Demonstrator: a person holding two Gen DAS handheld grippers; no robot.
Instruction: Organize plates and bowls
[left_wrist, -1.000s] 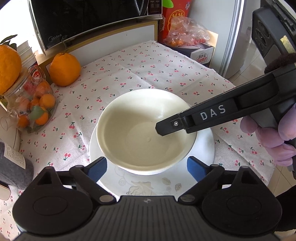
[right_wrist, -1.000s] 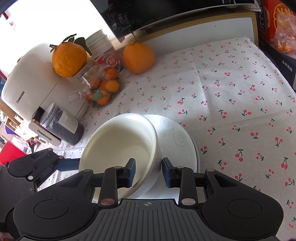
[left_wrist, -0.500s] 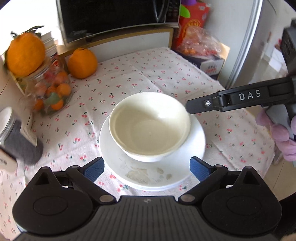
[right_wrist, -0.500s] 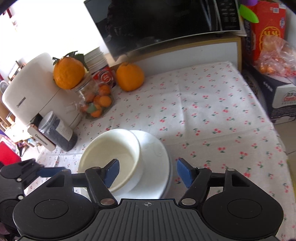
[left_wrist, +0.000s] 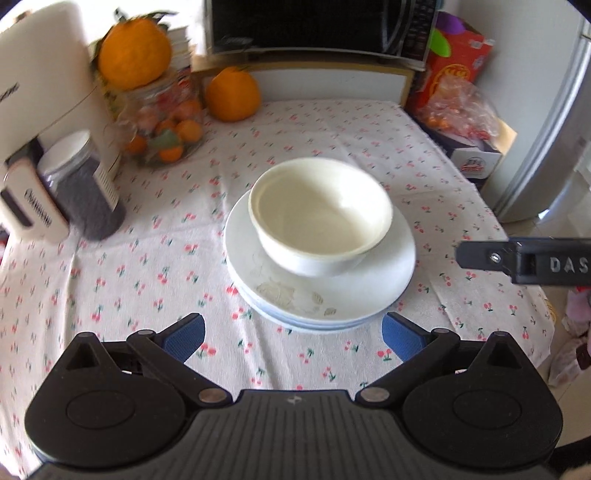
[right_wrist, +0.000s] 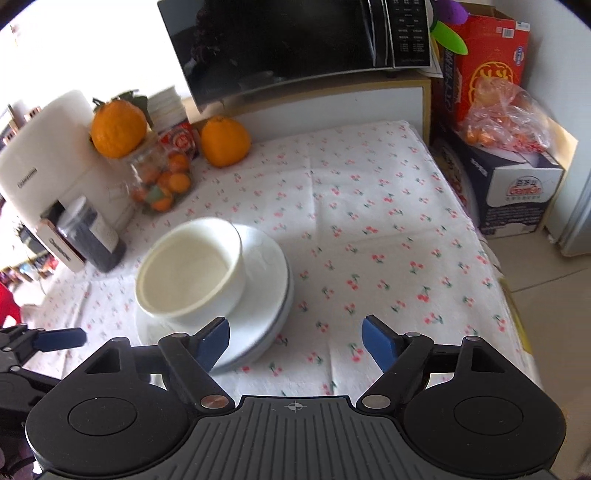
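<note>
A white bowl (left_wrist: 321, 214) sits upright on a stack of white plates (left_wrist: 391, 280) in the middle of the cherry-print tablecloth. My left gripper (left_wrist: 293, 334) hangs in front of the plates, clear of them, and its jaws are opening with nothing between them. In the right wrist view the bowl (right_wrist: 192, 269) and the plates (right_wrist: 267, 266) lie ahead to the left. My right gripper (right_wrist: 295, 339) is above the cloth beside the plates, and its jaws are also opening with nothing between them. One right finger (left_wrist: 480, 254) shows at the right edge of the left wrist view.
At the back left stand a white appliance (left_wrist: 40, 92), a dark jar (left_wrist: 85, 192) and a glass jar of sweets (left_wrist: 166, 125) with an orange (left_wrist: 135, 53) on top. Another orange (left_wrist: 232, 94) and a microwave (right_wrist: 295, 48) are behind. Boxes (right_wrist: 513, 184) stand beyond the table's right edge.
The right gripper's jaws, close together at the bowl's rim a second ago, have spread and drawn back. Both grippers have pulled away; the bowl stays on the plates.
</note>
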